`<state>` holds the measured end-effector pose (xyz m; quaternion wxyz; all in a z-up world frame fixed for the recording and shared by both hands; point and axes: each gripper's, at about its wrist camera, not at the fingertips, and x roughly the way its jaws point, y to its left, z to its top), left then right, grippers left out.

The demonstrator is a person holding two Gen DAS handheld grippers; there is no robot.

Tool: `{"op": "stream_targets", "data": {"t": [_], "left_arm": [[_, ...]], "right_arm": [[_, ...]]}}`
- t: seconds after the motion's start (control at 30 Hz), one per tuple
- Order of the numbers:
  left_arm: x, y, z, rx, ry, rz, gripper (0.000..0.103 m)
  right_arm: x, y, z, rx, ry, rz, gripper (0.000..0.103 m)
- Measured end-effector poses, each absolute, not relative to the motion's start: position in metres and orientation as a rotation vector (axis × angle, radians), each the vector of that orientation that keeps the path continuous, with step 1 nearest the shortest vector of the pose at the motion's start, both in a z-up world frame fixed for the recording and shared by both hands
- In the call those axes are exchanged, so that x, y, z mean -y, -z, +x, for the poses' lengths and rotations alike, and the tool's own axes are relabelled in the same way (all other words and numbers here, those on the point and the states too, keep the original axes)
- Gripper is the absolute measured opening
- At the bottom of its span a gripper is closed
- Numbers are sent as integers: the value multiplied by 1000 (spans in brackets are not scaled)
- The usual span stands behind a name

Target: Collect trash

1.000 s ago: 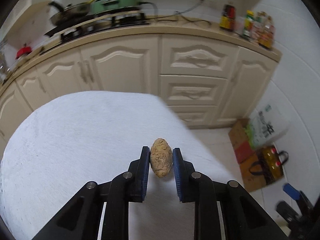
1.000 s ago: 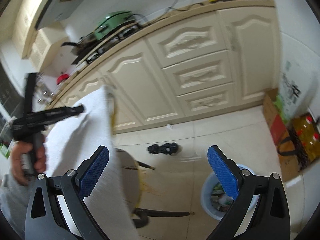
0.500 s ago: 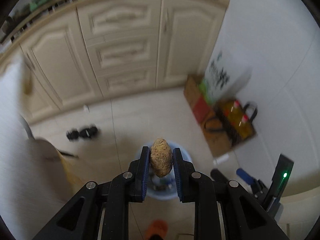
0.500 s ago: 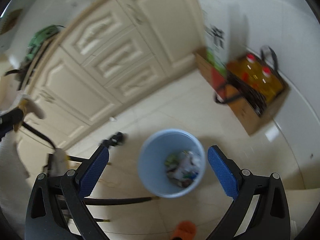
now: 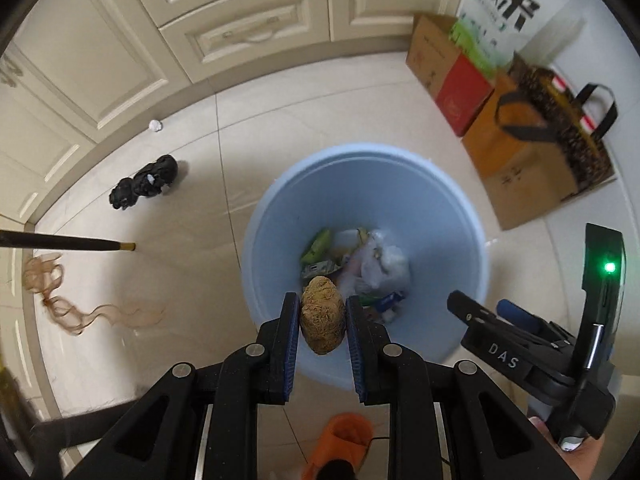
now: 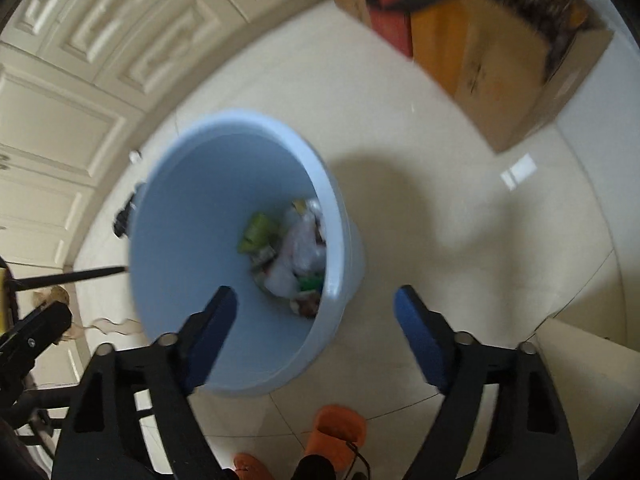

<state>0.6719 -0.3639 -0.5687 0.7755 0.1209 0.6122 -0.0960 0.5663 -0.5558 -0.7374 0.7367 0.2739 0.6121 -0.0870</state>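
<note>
your left gripper (image 5: 322,322) clamps the brown wad (image 5: 322,320) directly over the bin (image 5: 440,216) below its tips, ready to drop, while your right gripper (image 6: 316,330), jaws just narrowing yet empty, hangs beside the rim.

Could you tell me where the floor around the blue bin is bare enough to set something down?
Bare tile lies right of the blue bin, between it and the cardboard boxes, and behind it towards the cabinets. The left is crowded: black object, chair leg, tan strands. Orange slippers take the near side.
</note>
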Motion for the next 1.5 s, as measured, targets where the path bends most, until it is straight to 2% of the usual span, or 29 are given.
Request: {"op": "stream_targets", "data": {"t": [0.03, 0.07, 0.13, 0.33, 0.4, 0.43, 0.5, 0.53, 0.57, 0.7, 0.87, 1.03, 1.2, 1.27, 1.5], "left_arm": [[361, 581, 677, -1330, 208, 263, 19], [360, 591, 680, -1337, 209, 262, 19], [367, 616, 681, -1347, 209, 265, 19], [379, 659, 686, -1361, 218, 291, 20], [380, 659, 687, -1361, 221, 275, 20], [379, 656, 687, -1356, 223, 274, 24], [377, 646, 684, -1343, 236, 274, 42], [376, 639, 682, -1332, 240, 274, 60], [375, 631, 679, -1312, 237, 278, 68], [372, 597, 668, -1256, 248, 260, 69], [366, 543, 643, -1186, 267, 239, 72], [360, 471, 593, -1092, 327, 230, 73], [333, 379, 526, -946, 369, 155, 85], [319, 347, 498, -886, 387, 149, 89], [248, 240, 374, -620, 401, 163, 102]], "right_arm": [[555, 746, 567, -1362, 195, 594, 66], [555, 755, 567, -1382, 198, 580, 52], [553, 763, 567, -1405, 195, 559, 32], [549, 768, 568, -1385, 158, 588, 22], [550, 769, 566, -1384, 160, 586, 22], [549, 769, 567, -1384, 160, 592, 22], [550, 766, 565, -1373, 170, 601, 22], [549, 762, 565, -1365, 179, 596, 24], [549, 758, 564, -1360, 182, 596, 25], [546, 731, 558, -1324, 192, 595, 30], [538, 674, 543, -1227, 175, 613, 58], [532, 592, 516, -1116, 176, 582, 74], [521, 500, 478, -1009, 179, 529, 88], [510, 460, 460, -961, 176, 497, 100], [462, 336, 395, -753, 113, 388, 103]]}}
